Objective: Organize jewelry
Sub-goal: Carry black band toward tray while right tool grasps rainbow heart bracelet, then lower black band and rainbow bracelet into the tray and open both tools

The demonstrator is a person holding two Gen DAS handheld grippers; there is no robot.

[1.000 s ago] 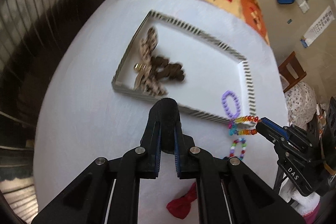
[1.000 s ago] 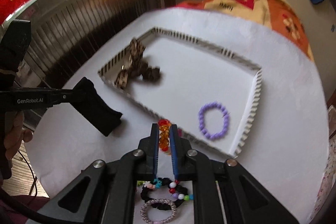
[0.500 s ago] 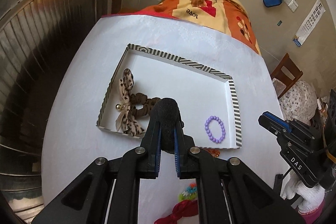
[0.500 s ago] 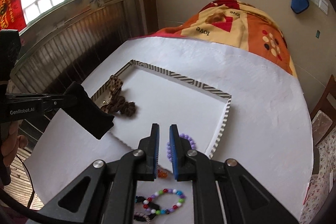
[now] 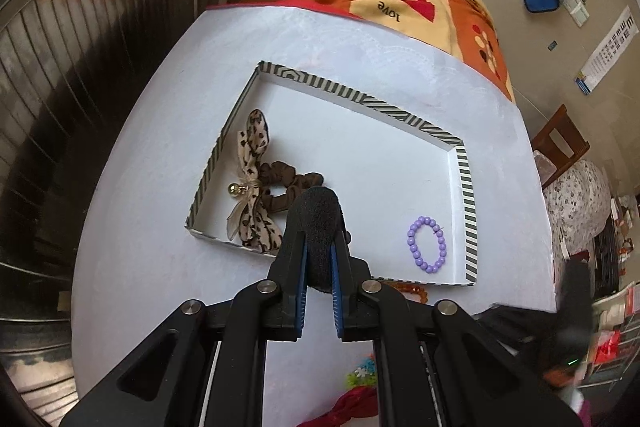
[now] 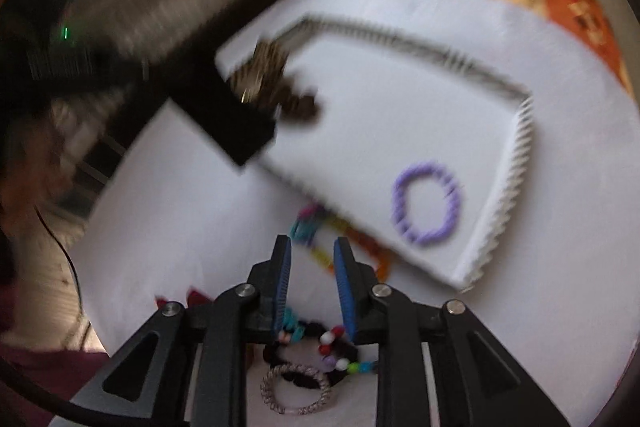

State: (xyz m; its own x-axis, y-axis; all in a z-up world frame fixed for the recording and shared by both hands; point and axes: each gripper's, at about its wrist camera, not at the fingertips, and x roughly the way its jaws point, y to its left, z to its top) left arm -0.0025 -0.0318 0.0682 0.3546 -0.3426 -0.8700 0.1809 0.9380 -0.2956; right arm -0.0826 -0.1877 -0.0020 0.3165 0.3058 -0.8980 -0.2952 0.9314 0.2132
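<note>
Left wrist view: we see left hand-held gripper clamped on black foam piece above striped tray on white desk; purple bead bracelet and leopard scrunchie inside tray. Right hand-held gripper, blurred, jaws apart over colourful beads beside tray

1. The left black two-finger tongs with blue-lined pads are clamping shut on a black foam piece, pointing forward and downward.
2. The right black tongs are gaping apart, empty, their blue pads separated; this view is blurring.
</note>
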